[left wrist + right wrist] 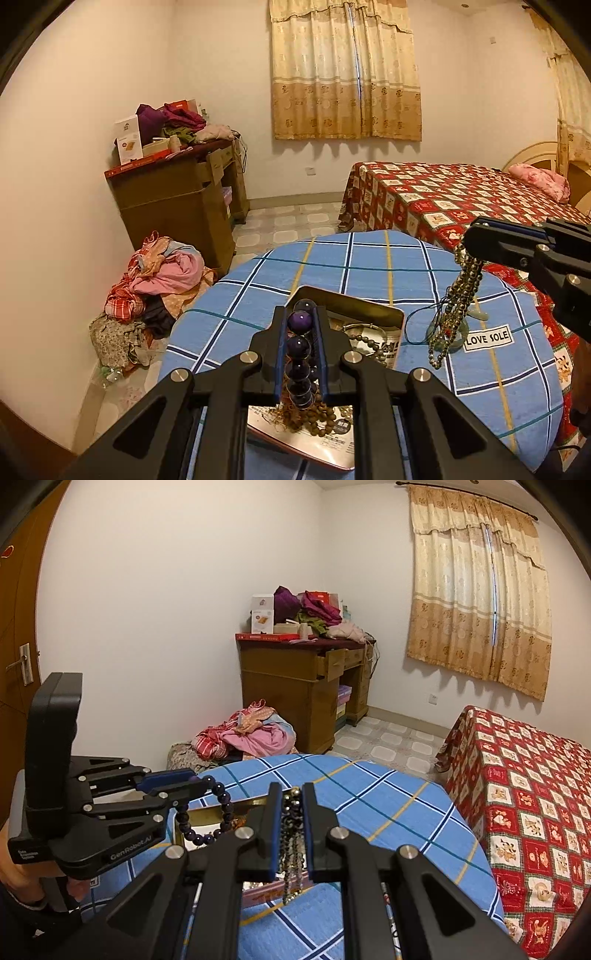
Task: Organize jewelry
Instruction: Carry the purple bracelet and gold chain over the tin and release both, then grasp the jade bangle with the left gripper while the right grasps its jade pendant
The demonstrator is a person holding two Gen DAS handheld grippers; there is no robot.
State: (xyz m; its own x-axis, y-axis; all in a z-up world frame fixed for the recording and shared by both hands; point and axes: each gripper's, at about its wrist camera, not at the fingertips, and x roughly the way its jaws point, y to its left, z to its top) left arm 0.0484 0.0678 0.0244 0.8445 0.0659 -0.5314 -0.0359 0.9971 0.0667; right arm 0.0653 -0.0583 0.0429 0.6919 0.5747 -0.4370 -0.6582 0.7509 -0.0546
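Observation:
My left gripper (302,314) is shut on a purple bead bracelet (299,343) and holds it above an open metal tin (384,314) on the blue checked table (369,258). The tin holds a bangle, bead strings and brown beads (314,421). My right gripper (290,794) is shut on a bundle of dark metallic bead necklaces (291,849); in the left wrist view the bundle (458,306) hangs right of the tin. The left gripper (199,782) with the purple bracelet (207,819) shows at left in the right wrist view, over the tin (207,812).
A green bangle (447,338), a dark cord and a "LOVE SOLE" label (487,338) lie on the table right of the tin. A bed with a red quilt (443,199) stands to the right. A clothes pile (159,280) and a wooden desk (177,195) are at left.

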